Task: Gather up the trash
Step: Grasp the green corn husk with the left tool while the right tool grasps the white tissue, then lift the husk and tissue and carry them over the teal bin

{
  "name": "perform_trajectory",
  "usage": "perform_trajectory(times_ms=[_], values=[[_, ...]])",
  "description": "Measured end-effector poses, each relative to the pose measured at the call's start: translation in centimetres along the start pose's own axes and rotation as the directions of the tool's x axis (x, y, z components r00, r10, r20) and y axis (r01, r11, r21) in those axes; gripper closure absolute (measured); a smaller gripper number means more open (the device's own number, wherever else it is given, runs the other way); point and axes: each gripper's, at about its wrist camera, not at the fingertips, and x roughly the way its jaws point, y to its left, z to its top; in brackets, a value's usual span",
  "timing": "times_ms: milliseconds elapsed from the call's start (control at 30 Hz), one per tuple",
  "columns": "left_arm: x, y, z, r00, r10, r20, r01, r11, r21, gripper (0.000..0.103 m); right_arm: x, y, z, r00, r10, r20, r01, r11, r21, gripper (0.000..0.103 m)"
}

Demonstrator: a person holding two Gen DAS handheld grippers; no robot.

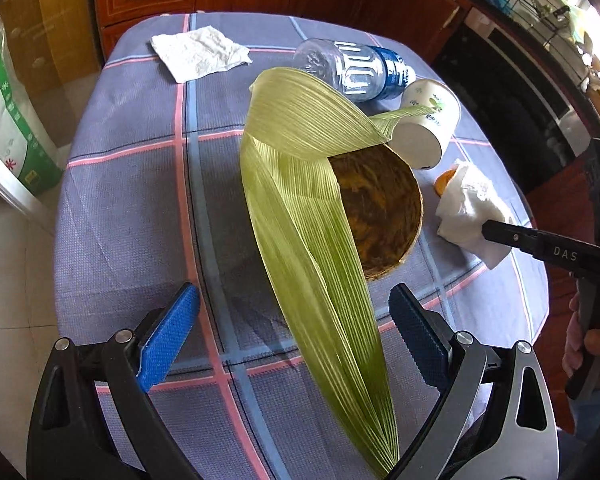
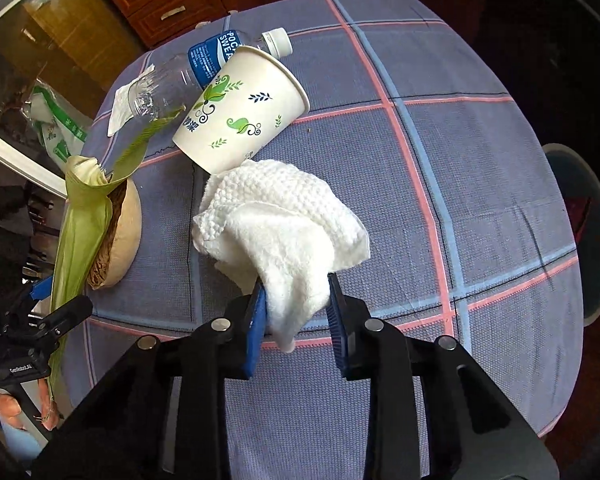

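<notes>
The table [image 1: 120, 200], covered in a grey-blue cloth with pink and blue check lines, carries a corn husk [image 1: 300, 216] lying between the left tongs' fingers. Beyond its far end lie a clear plastic bottle [image 1: 352, 68] and a tipped paper cup [image 1: 428, 120]. A crumpled tissue [image 2: 284, 224] rests just ahead of the right tongs, and a flat napkin [image 1: 198, 56] lies well beyond the left tongs.

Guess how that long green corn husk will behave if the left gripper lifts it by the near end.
The corn husk is thin, ribbed and curled, so probably floppy and very light. Its far end drapes over the coconut shell half, so it may drag or nudge that. The left gripper straddles it, jaws open.
</notes>
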Motion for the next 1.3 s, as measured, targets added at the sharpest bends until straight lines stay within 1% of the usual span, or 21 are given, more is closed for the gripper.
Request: perform_trajectory(times_ms=[67, 167, 200, 300, 333, 367, 400, 433, 467, 500, 533, 567, 700, 767, 800, 933, 1067, 1133, 1300], values=[[0.1, 0.2, -0.1, 1.0, -0.006, 0.013, 0.006, 1.0, -0.009, 0.008, -0.7, -0.2, 0.1, 1.0, 0.012, 0.014, -0.012, 1.0, 0.012, 0.08], [-0.3, 0.2, -0.2, 0.999, -0.006, 0.042, 0.006, 1.0, -0.01, 0.009, -1.7, -0.6, 0.4, 0.998, 0.054, 0.018, -0.055, 0.998, 0.043, 0.08], [-0.5, 0.1, -0.3, 0.999, -0.01, 0.046, 0.01, 1.0, -0.006, 0.011, -1.9, -0.8, 0.4, 0.998, 0.065, 0.02, -0.066, 0.996, 0.053, 0.078], [-0.7, -0.2, -0.5, 0.999, -0.014, 0.042, 0.013, 1.0, 0.009, 0.022, -2.5, -1.3, 0.4, 0.997, 0.065, 0.029, -0.067, 0.996, 0.062, 0.078], [-0.7, -0.3, -0.6, 0.999, -0.012, 0.04, 0.011, 1.0, 0.014, 0.029, -2.6, -1.4, 0.3, 0.997, 0.067, 0.029, -0.069, 0.996, 0.065, 0.078], [-0.8, -0.4, -0.7, 0.999, -0.01, 0.037, 0.009, 1.0, 0.018, 0.039, -2.6, -1.6, 0.1, 0.997, 0.073, 0.025, -0.074, 0.995, 0.072, 0.075], [-0.8, -0.5, -0.9, 0.999, -0.009, 0.035, 0.009, 1.0, 0.019, 0.046, -2.5, -1.8, -0.1, 0.997, 0.08, 0.022, -0.081, 0.993, 0.08, 0.072], [-0.8, -0.6, -1.0, 0.999, -0.01, 0.032, 0.01, 1.0, 0.019, 0.062, -2.6, -1.9, -0.3, 0.997, 0.075, 0.023, -0.076, 0.994, 0.079, 0.072], [-0.9, -0.6, -1.2, 1.0, -0.006, 0.028, 0.005, 1.0, 0.02, 0.072, -2.6, -2.0, -0.6, 0.998, 0.062, 0.025, -0.063, 0.996, 0.067, 0.073], [-0.9, -0.7, -1.3, 1.0, 0.0, 0.029, 0.0, 1.0, 0.022, 0.073, -2.7, -1.9, -0.9, 0.998, 0.052, 0.031, -0.053, 0.997, 0.059, 0.076], [-1.0, -0.8, -1.4, 1.0, 0.004, 0.03, -0.005, 1.0, 0.026, 0.079, -2.7, -2.0, -1.2, 0.998, 0.045, 0.032, -0.047, 0.997, 0.054, 0.086], [-1.1, -0.8, -1.5, 1.0, 0.008, 0.028, -0.009, 1.0, 0.028, 0.083, -2.7, -2.2, -1.5, 0.999, 0.044, 0.033, -0.046, 0.998, 0.053, 0.088], [-2.0, -1.0, -2.2, 0.999, 0.012, 0.038, -0.013, 0.999, 0.031, 0.088, -3.4, -2.8, -2.3, 0.997, 0.057, 0.048, -0.061, 0.996, 0.065, 0.088], [-2.7, -1.0, -2.6, 0.998, 0.015, 0.053, -0.017, 0.999, 0.032, 0.094, -4.2, -2.9, -2.6, 0.996, 0.064, 0.065, -0.068, 0.996, 0.064, 0.091], [-3.1, -1.0, -2.8, 0.998, 0.019, 0.064, -0.021, 0.999, 0.033, 0.095, -4.7, -3.0, -2.8, 0.995, 0.067, 0.076, -0.072, 0.995, 0.062, 0.091], [-5.2, -1.2, -3.2, 0.992, 0.034, 0.118, -0.038, 0.999, 0.034, 0.096, -6.6, -3.1, -3.3, 0.988, 0.087, 0.127, -0.095, 0.994, 0.059, 0.091], [-7.5, -1.9, -3.4, 0.983, 0.037, 0.179, -0.045, 0.998, 0.036, 0.097, -8.2, -3.0, -3.9, 0.979, 0.114, 0.167, -0.123, 0.991, 0.045, 0.091], [-8.5, -2.8, -3.4, 0.978, 0.043, 0.204, -0.055, 0.997, 0.053, 0.097, -9.0, -3.2, -4.2, 0.975, 0.127, 0.185, -0.137, 0.99, 0.041, 0.091], [-9.9, -6.3, -3.0, 0.972, 0.012, 0.235, -0.045, 0.99, 0.136, 0.096, -10.9, -4.4, -4.4, 0.961, 0.151, 0.233, -0.168, 0.984, 0.058, 0.091]])
